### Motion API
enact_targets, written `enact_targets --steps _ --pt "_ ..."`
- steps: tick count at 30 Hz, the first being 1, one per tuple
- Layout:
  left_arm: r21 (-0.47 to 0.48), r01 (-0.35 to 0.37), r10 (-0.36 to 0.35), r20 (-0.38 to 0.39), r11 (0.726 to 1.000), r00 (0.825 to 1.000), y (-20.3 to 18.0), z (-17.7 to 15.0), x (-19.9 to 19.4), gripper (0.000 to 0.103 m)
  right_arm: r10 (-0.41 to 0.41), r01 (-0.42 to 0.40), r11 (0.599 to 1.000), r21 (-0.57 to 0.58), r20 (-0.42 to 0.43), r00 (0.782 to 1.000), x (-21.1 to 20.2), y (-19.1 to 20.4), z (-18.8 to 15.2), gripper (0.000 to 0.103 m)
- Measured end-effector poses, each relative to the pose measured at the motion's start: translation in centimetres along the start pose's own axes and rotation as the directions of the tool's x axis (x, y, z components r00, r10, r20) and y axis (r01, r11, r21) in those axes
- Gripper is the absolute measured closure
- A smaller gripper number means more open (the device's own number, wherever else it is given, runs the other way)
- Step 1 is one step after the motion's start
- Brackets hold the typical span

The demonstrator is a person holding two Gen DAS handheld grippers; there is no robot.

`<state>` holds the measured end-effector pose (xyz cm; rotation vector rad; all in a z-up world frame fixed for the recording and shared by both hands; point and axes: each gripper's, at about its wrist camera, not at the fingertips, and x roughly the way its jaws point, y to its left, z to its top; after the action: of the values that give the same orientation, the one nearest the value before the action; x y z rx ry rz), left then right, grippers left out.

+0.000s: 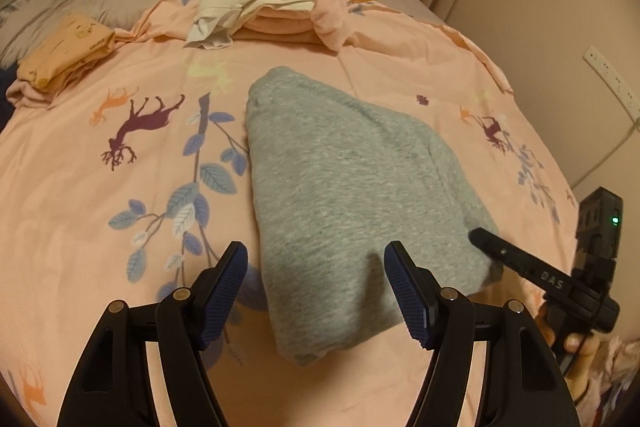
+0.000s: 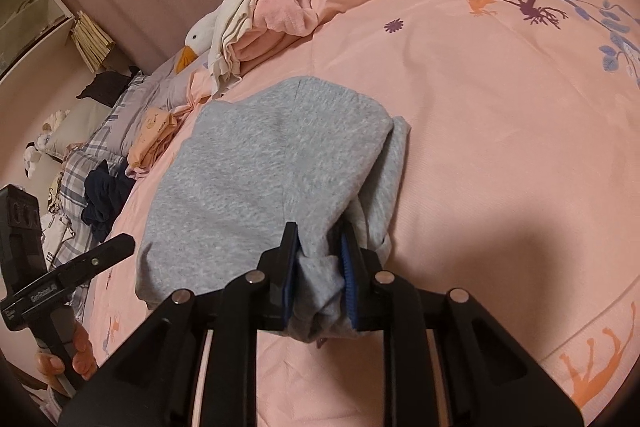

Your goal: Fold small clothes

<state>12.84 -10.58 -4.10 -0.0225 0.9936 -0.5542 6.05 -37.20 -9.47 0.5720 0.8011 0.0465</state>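
1. The grey garment point(image 1: 344, 187) lies folded on the pink bed cover point(image 1: 100, 211), near the middle.
2. The left tool point(image 1: 316, 291) hovers above it, jaws apart, holding nothing.
3. The right tool point(image 2: 320, 259) pinches the garment's near edge.

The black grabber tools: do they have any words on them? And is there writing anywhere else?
"DAS" stands on the right gripper, along its black finger, in the left wrist view.
A white word on the left gripper, in the right wrist view, is too blurred to read.
The print on the folded orange garment is too small to read.
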Motion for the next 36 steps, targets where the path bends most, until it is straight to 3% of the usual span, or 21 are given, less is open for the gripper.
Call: enact_targets --steps 36 --pt "0.039 -0.034 0.036 -0.061 0.999 0.998 -1.4 -0.6 2.3 0.033 0.042 -0.042 0.998 0.036 0.000 0.999 -0.1 -1.0 -0.8 0.083"
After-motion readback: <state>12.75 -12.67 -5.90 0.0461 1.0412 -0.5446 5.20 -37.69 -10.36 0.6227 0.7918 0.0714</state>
